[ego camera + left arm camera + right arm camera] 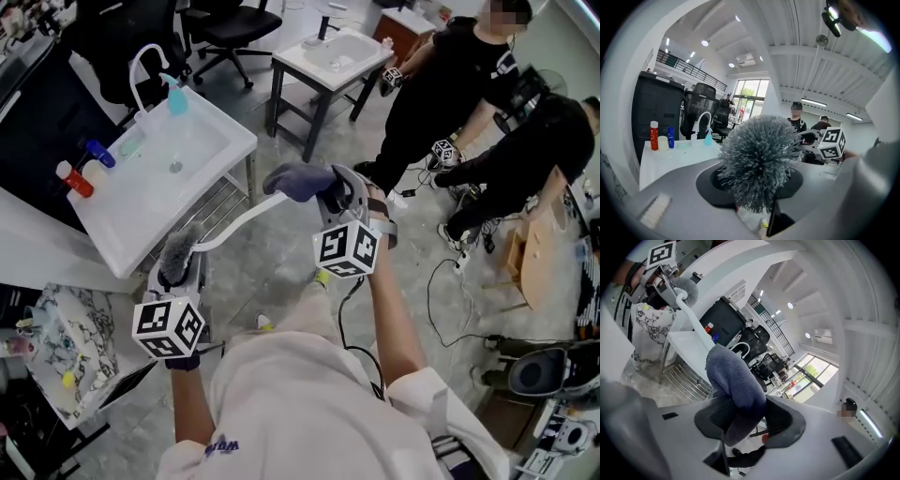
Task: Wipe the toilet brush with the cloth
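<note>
On the white desk (217,141) at left stand a red bottle (75,180) and a blue bottle (98,153); their labels are too small to read. The left gripper (178,277) has its jaws clamped on the toilet brush (234,225) beside its grey bristle head. The brush's white handle runs right into the blue-grey cloth (300,178), which is pinched between the partly closed jaws of the right gripper (337,192).

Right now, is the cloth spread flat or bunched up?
Bunched up: the cloth bulges as a rounded wad squeezed in the right hand-held gripper.
</note>
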Demonstrator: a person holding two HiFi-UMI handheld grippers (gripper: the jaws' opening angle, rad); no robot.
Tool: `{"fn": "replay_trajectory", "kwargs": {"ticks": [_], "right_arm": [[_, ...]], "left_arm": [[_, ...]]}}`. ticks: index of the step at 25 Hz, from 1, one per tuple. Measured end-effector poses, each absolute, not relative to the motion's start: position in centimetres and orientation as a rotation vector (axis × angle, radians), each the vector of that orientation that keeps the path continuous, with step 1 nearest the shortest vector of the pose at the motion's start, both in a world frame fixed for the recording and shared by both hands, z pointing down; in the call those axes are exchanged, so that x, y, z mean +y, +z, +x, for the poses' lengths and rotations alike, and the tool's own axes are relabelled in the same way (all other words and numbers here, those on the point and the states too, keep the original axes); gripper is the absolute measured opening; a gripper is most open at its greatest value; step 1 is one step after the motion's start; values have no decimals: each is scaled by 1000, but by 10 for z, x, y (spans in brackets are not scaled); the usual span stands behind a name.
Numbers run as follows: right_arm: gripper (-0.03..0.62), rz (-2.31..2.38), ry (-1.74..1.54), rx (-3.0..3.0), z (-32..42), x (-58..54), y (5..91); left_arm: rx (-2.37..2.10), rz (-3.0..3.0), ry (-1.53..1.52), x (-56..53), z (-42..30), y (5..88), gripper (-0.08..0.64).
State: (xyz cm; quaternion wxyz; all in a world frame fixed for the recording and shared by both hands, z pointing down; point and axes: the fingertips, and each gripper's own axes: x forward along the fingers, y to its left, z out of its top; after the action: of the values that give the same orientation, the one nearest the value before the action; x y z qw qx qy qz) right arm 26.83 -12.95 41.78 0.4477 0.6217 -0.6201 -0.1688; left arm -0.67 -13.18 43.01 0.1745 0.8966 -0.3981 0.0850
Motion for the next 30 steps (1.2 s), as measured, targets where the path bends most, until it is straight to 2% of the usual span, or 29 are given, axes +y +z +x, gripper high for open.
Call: {"fn": "replay_trajectory", "kwargs": {"ticks": [4,7,11,14,15,16,18,19,30], "right_arm": [[186,1531,-454,-1531,266,-127,416],[194,1442,-596,-1500,248,-123,417],[252,1366,-744,-1421,232,-121,415],[341,1320,-779,-1411,224,-121,417],[340,1293,-786,-1413,221,-121,420],[321,1266,-791,-1413,219,-121,424],[215,1232,-797,-1405,218,-121,431],[197,1230,-794,-1400,219,-121,433],[137,1316,-771,-1303,254,-120,427]], "left_arm": [[-1127,2540,235,-131,-5,429,152],[-1129,2536,242,-129,-5,431,152],[-1145,2548,264,-130,-7,431,150],[-1148,2572,292,-128,-6,431,150],[-1148,2583,297,-127,-4,431,150],[-1147,2592,299,-127,-3,430,149],[-1146,2600,298,-126,-2,429,149],[-1146,2601,300,-126,-2,429,149],[-1132,2586,270,-129,-6,429,150]]}}
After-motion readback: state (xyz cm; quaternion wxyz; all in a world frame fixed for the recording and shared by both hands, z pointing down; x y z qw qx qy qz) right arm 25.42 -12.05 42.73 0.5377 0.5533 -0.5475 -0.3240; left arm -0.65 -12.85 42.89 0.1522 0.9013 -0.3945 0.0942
